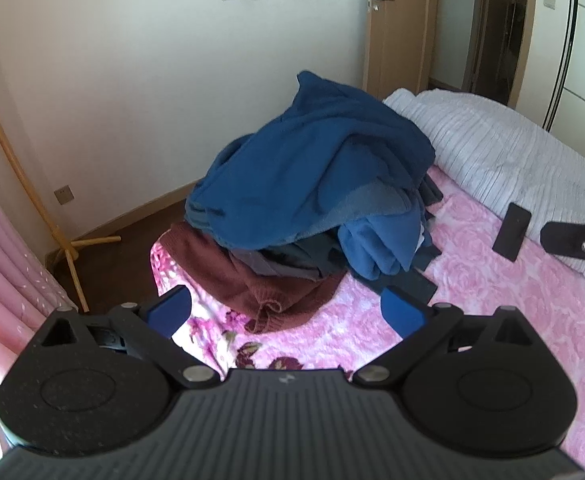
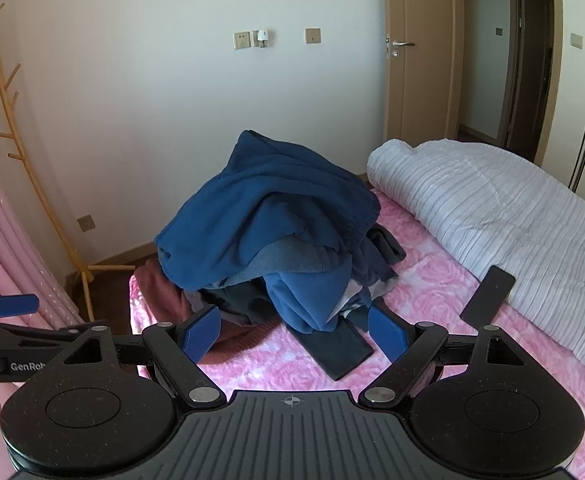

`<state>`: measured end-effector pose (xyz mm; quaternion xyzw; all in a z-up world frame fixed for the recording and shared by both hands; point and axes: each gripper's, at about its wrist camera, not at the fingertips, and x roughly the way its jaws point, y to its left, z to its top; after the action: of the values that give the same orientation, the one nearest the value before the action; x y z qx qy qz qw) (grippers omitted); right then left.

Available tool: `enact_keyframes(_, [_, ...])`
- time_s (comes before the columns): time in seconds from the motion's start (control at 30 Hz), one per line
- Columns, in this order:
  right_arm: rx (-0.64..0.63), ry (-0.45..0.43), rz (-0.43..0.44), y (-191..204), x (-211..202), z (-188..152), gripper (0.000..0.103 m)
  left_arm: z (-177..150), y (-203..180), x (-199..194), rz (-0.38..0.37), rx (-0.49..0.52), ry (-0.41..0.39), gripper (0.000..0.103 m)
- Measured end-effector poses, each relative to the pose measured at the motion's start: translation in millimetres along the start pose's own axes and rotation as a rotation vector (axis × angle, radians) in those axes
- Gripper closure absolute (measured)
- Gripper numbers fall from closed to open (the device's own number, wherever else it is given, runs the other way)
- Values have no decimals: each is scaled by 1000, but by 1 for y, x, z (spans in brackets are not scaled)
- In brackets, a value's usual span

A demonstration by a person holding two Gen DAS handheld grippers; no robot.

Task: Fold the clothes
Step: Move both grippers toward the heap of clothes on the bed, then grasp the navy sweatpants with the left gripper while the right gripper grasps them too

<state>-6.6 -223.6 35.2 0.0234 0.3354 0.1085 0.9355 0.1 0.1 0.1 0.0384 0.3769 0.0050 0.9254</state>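
A heap of clothes sits on the pink floral bed (image 1: 332,344). On top lies a big blue fleece garment (image 1: 312,168) (image 2: 268,216), with dark grey pieces under it and a maroon knit sweater (image 1: 252,280) (image 2: 164,292) at the bottom left. A dark sleeve or trouser leg (image 2: 336,348) trails toward me. My left gripper (image 1: 288,312) hangs open just short of the maroon sweater, holding nothing. My right gripper (image 2: 294,334) is open too, in front of the heap above the dark piece. The right gripper's side shows at the left wrist view's right edge.
A rolled white striped quilt (image 2: 492,216) lies along the bed's right side, with a black phone (image 2: 488,296) leaning against it. A wooden coat stand (image 2: 24,152) and pink curtains (image 1: 8,272) stand at the left. A door (image 2: 416,52) is behind.
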Motion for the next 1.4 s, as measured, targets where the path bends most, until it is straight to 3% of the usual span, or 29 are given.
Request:
enact_keyframes(0.13, [3, -4, 2, 1, 1, 0, 19, 3, 3, 0, -3, 2, -16, 3])
enact_keyframes(0.23, [0, -7, 1, 3, 6, -13, 19, -17, -1, -10, 9, 10, -53, 3])
enact_keyframes(0.73, [-16, -6, 8, 13, 4, -26, 19, -16, 5, 2, -25, -2, 20, 3])
enact_keyframes(1.13, [-22, 3, 13, 9, 5, -23, 19, -19, 1, -3, -31, 17, 20, 3])
enact_keyframes(1.4, [-137, -28, 13, -5, 11, -14, 19, 0, 14, 21, -26, 162, -11, 3])
